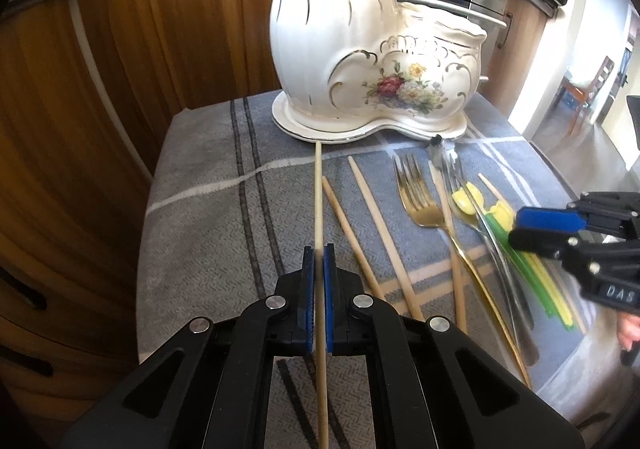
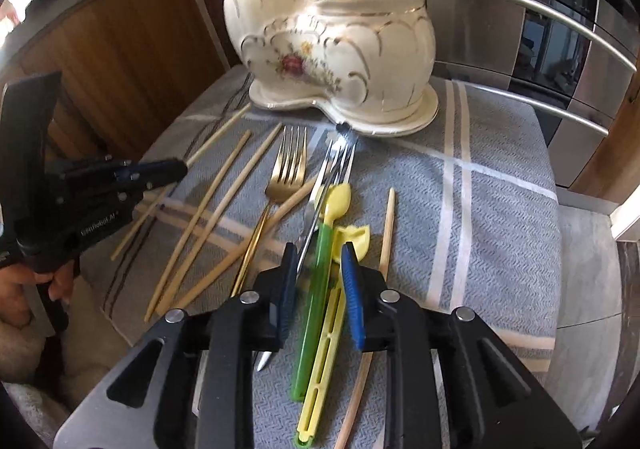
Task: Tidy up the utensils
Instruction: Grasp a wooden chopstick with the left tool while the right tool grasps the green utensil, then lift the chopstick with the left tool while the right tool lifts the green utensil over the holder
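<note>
Wooden cabinet fronts [image 1: 132, 61] and a steel oven [image 2: 532, 37] stand behind the grey striped cloth [image 1: 208, 217] that covers your work surface. Your left gripper [image 1: 319, 261] has its blue pads pressed together on one long pale wooden chopstick [image 1: 318, 189], whose far tip reaches the base of the white two-part ceramic holder with gold lines and flowers [image 1: 360, 53]. Your right gripper [image 2: 320, 269] has its fingers apart, one on each side of a green plastic handle [image 2: 314, 289] and a yellow plastic spoon [image 2: 336, 201]; a silver utensil [image 2: 324, 177] lies just beside them. Further left on the cloth lie a gold fork [image 2: 290, 169] and several loose wooden chopsticks [image 2: 216, 201], near the holder.
</note>
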